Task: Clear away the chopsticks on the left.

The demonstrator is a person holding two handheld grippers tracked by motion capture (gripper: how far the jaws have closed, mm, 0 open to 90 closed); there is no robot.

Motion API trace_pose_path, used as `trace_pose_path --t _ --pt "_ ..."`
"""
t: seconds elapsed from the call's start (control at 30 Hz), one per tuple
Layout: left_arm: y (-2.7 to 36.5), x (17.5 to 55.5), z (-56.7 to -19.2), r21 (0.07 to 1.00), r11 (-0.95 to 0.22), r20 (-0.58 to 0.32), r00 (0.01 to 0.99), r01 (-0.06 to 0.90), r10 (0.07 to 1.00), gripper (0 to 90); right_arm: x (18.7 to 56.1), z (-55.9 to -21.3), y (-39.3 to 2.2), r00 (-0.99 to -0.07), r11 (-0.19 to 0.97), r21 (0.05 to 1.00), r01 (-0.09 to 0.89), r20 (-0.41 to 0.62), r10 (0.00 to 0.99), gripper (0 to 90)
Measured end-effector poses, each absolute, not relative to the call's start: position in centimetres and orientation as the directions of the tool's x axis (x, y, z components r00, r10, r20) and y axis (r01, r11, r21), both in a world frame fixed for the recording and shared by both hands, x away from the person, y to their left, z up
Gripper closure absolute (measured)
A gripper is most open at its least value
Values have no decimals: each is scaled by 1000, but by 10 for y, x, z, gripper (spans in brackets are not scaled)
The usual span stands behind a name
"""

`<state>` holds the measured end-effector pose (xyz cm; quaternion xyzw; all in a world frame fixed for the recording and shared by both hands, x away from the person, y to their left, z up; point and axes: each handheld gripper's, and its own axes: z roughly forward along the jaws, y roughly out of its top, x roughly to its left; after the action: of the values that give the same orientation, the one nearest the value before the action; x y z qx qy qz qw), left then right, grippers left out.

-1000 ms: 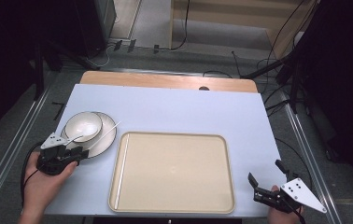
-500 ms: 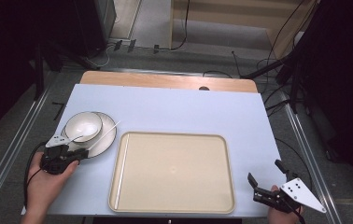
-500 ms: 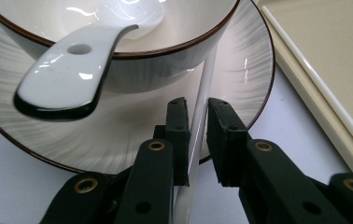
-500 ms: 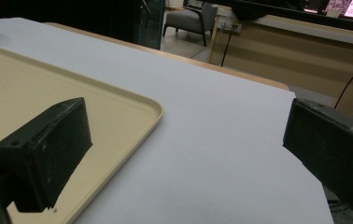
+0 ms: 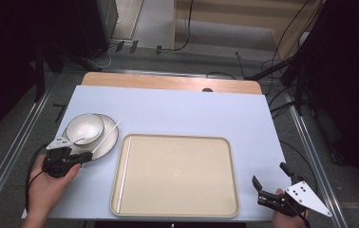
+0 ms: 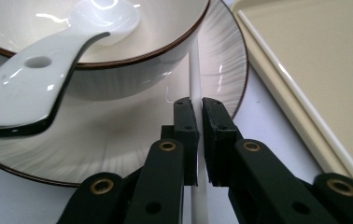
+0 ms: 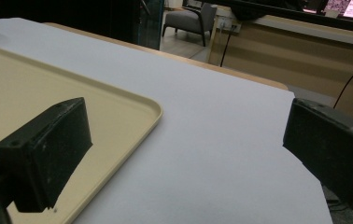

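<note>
A white bowl (image 5: 85, 128) with a white spoon (image 6: 30, 88) in it stands on a striped plate (image 5: 106, 145) at the table's left. A white chopstick (image 6: 194, 70) lies across the plate's right side, leaning against the bowl. My left gripper (image 6: 197, 105) is shut on that chopstick at the plate's near edge, and shows in the high view as the left gripper (image 5: 80, 156). A second white chopstick (image 6: 300, 100) lies along the left inner edge of the beige tray (image 5: 177, 199). My right gripper (image 5: 269, 175) stands wide open with nothing in it, off the tray's near right corner; in its own view the right gripper (image 7: 186, 121) frames bare table.
The tray (image 7: 34, 88) takes up the table's middle. The light blue table cover (image 5: 192, 114) is bare behind it. A wooden strip (image 5: 168, 83) runs along the far edge. Cables and dark stands lie on the floor beyond.
My left hand has shifted slightly to the right at the plate's near edge. The chopstick, bowl and plate stay where they were. The right gripper has not moved.
</note>
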<state>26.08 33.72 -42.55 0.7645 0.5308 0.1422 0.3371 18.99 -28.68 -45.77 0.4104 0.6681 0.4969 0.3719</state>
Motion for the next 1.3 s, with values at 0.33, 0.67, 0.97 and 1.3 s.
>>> trace_pose_path --t 0.33,0.67,0.97,1.3 --pt "326 256 -417 686 -180 -165 393 705 905 853 190 -458 -286 -387 169 969 178 -89 918 14" --pt "303 253 -417 692 -202 -153 414 693 897 853 190 -458 -287 -386 172 969 176 -92 918 14" --pt "286 252 -420 688 -200 -182 433 697 883 853 190 -458 -287 -386 169 969 178 -89 918 14" --pt "264 251 -426 678 -239 -182 474 695 862 853 190 -458 -288 -386 170 969 177 -90 918 14"
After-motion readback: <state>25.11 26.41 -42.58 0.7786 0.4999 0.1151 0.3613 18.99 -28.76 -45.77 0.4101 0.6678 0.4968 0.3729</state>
